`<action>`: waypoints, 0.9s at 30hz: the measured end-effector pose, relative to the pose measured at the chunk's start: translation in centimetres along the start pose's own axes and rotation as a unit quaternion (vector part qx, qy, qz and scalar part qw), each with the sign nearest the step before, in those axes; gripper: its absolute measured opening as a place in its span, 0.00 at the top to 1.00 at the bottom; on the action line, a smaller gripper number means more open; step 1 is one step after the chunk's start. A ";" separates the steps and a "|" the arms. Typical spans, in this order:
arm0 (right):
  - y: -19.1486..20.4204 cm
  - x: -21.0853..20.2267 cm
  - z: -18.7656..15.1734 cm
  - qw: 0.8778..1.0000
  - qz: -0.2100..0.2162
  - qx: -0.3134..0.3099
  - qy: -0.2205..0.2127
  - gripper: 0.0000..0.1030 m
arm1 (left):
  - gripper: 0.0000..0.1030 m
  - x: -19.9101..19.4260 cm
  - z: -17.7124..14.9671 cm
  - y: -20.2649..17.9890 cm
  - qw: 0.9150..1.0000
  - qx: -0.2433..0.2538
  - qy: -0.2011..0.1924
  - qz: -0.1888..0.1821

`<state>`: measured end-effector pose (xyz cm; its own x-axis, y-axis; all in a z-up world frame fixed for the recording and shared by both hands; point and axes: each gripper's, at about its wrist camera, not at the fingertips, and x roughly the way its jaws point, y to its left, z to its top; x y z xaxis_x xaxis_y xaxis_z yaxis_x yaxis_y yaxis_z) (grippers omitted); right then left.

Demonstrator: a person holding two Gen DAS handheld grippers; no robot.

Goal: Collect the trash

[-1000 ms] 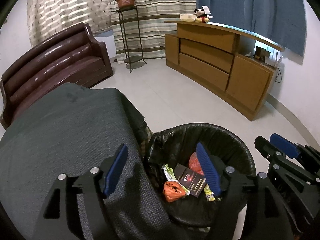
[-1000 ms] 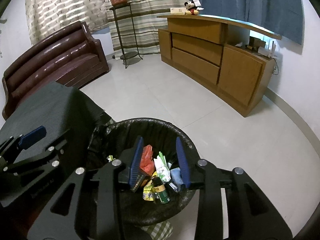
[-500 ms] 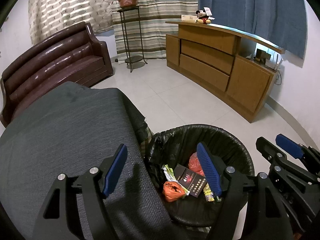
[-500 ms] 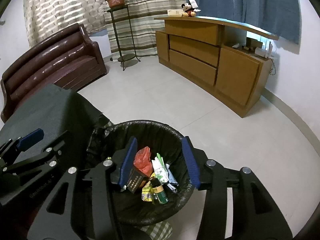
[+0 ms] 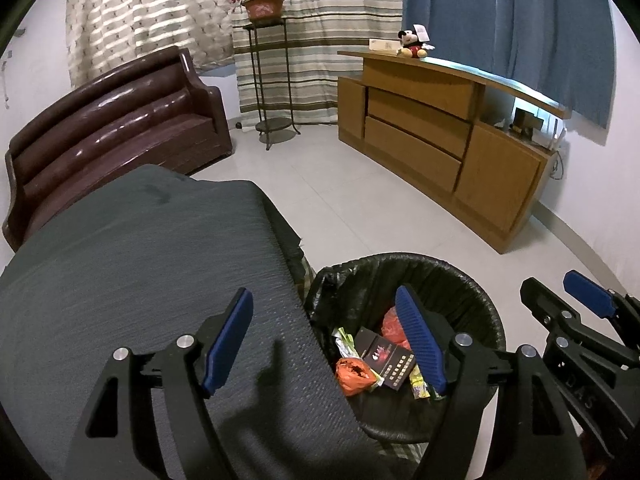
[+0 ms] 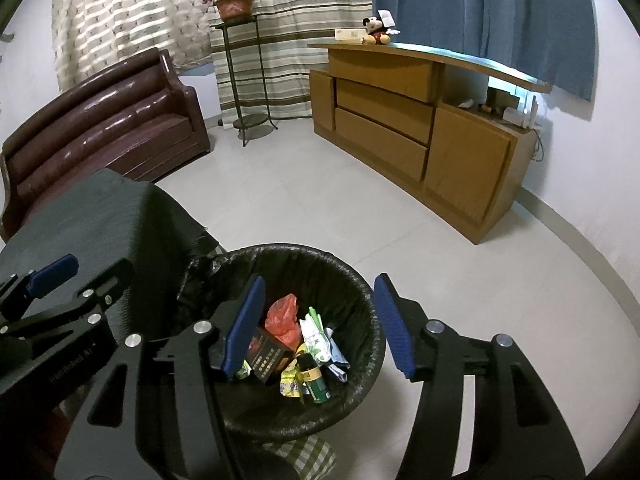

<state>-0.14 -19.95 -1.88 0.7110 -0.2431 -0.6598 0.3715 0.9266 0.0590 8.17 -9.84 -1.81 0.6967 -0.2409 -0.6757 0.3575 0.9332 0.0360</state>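
Below the right tongs (image 6: 318,326), spread wide and empty like the left tongs (image 5: 324,336), sits the lined bin (image 6: 356,280) of wrappers, suggesting drop-off done; next needs finding remaining trash.

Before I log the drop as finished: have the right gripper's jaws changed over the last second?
Yes. The right gripper has opened wider, its jaws now spanning nearly the whole trash bin and holding nothing.

You see the black-lined trash bin (image 6: 362,288) upright on the floor, holding the orange bag (image 6: 284,318), black box (image 6: 266,358) and green bottle (image 6: 314,378).
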 end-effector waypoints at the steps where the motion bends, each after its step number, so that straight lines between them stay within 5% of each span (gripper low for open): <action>1: 0.0 -0.1 0.0 1.000 0.000 0.000 0.000 0.46 | 0.30 -0.3 -0.1 0.2 1.000 0.003 -0.002 -0.003; 27: 2.6 -6.6 -2.5 1.000 0.006 -0.020 -0.017 0.45 | 0.27 -7.8 -3.2 4.5 0.999 -0.021 -0.033 0.026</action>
<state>-5.41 -15.17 0.75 0.7354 -0.2410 -0.6333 0.3396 0.9399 0.0367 2.35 -2.94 1.29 0.7537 -0.2071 -0.6237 0.2941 0.9550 0.0384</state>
